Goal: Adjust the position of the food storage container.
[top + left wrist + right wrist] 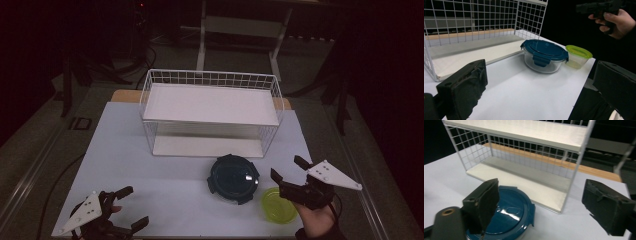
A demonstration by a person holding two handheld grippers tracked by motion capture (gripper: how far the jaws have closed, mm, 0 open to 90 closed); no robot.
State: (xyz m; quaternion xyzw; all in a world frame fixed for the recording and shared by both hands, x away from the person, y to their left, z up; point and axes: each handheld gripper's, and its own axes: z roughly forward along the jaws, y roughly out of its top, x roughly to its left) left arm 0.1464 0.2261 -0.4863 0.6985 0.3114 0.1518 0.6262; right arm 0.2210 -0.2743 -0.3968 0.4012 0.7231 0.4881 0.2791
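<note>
Two shelves make up the biggest thing on the white table (150,185): a white wire rack (210,112) standing at the far middle, with a solid top shelf and a lower board close to the tabletop, both bare. Just in front of the rack's lower board, a little right of centre, sits a round glass bowl (233,178) with a dark blue clip-on lid, upright and closed. Beside it on the right, close but apart as the left gripper view shows, stands a smaller round tub (279,204) with a yellow-green lid, near the table's front edge. The right gripper (290,169) is held in a hand (316,220) at the front right, just above and beside the tub, its jaws spread wide with nothing between them; in the right gripper view they frame the blue lid and the rack's near corner without touching either. The left gripper (132,207) rests low at the front left corner, well apart from both containers, its jaws also wide apart and holding nothing, pointing across the table toward the bowl.
</note>
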